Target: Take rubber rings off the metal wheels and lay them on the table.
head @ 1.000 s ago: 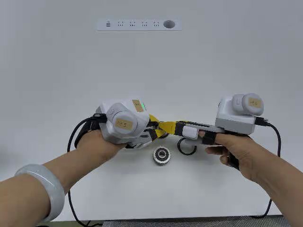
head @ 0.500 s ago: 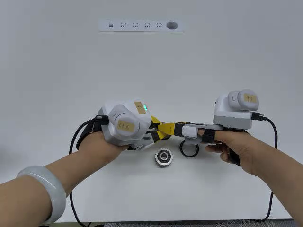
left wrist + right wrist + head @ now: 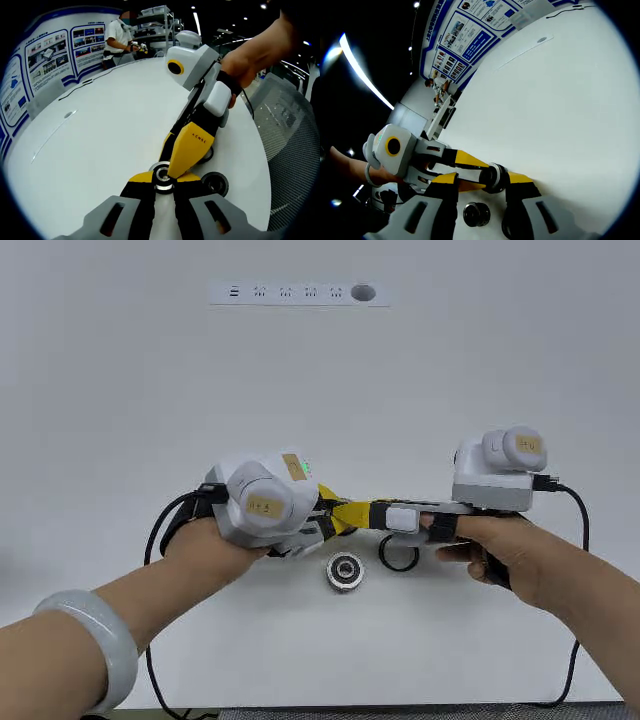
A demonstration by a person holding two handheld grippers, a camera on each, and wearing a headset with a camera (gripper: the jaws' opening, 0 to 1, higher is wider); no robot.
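Note:
A small metal wheel (image 3: 161, 175) with a black rubber ring on its rim is held above the white table (image 3: 450, 390), and my left gripper (image 3: 162, 179) is shut on it. My right gripper (image 3: 485, 179) comes in from the right, its yellow jaws on either side of the same wheel (image 3: 495, 177), pinching the ring. In the head view the left gripper (image 3: 333, 519) and the right gripper (image 3: 340, 512) meet tip to tip. A second wheel (image 3: 343, 571) lies on the table just below them. A loose black rubber ring (image 3: 400, 556) lies to its right.
A white power strip (image 3: 298, 293) lies at the far side of the table. Black cables (image 3: 160, 525) trail from both grippers towards the table's near edge. A person (image 3: 119, 32) stands at shelves far behind the table.
Both hands have shifted slightly, still joined at the held wheel. The wheel and the ring on the table lie where they were.

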